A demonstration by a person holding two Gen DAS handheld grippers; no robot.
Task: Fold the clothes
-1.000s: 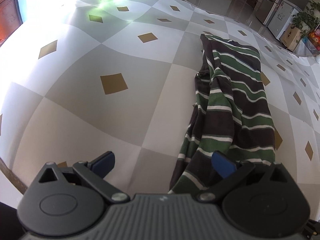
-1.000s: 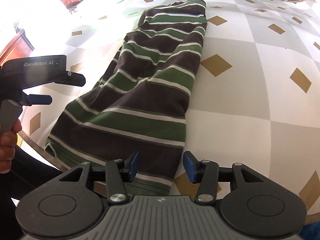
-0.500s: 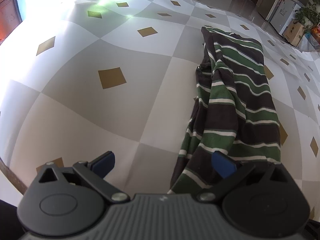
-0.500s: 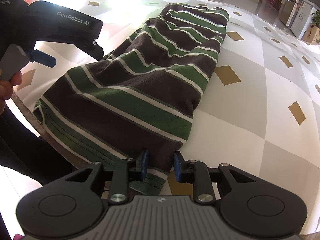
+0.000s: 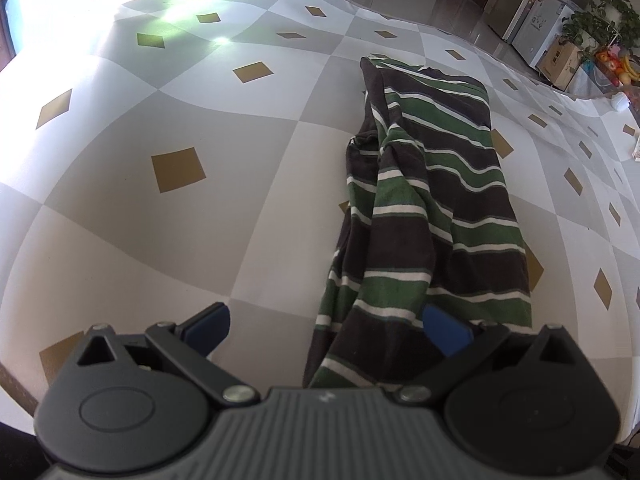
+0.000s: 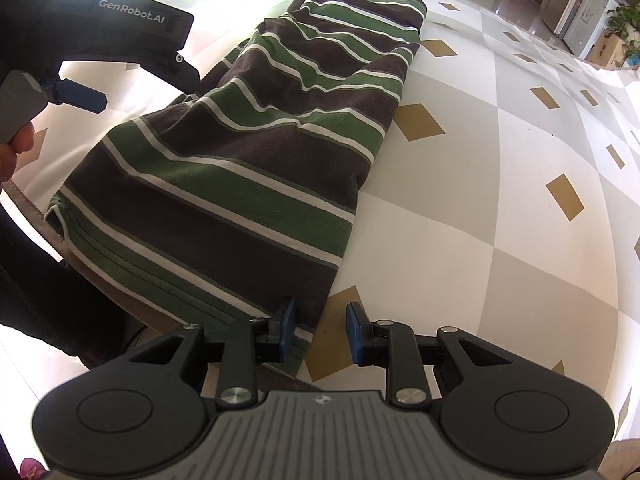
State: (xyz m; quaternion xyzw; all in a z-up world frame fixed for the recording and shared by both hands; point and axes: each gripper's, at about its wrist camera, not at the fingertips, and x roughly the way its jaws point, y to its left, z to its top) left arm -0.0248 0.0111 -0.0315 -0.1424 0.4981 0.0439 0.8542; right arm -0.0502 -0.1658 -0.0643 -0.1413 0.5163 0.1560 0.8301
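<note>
**Striped shirt on the surface, neither gripper clamped on it**

The shirt [image 5: 432,208], banded in green, brown and white, lies in a long narrow strip on the checked surface [image 5: 160,240]. It runs away from me, with its hem at the near edge, and along its left side the cloth is bunched and twisted into a ridge.

My left gripper [image 5: 326,330] hangs over the near end of the shirt, pointing steeply down. Its fingers [image 5: 208,326] are spread wide and released, one over bare surface to the left of the shirt and the other over the stripes. I cannot tell whether either one touches the cloth. In the right wrist view my left hand [image 6: 14,152] sits on the trigger at the left border.

My right gripper [image 6: 320,330] is at the near right corner of the hem. Its fingers [image 6: 286,328] have just been closing and now stand narrow but apart. The left one is on or just over the hem band, and the right one is over a gold diamond of the surface, beside the shirt. The shirt's right edge runs between them, yet they do not pinch it.

Far off to the right a cardboard box [image 5: 560,60] stands on the floor by a leafy plant [image 5: 600,20]; I cannot tell what is in it
</note>
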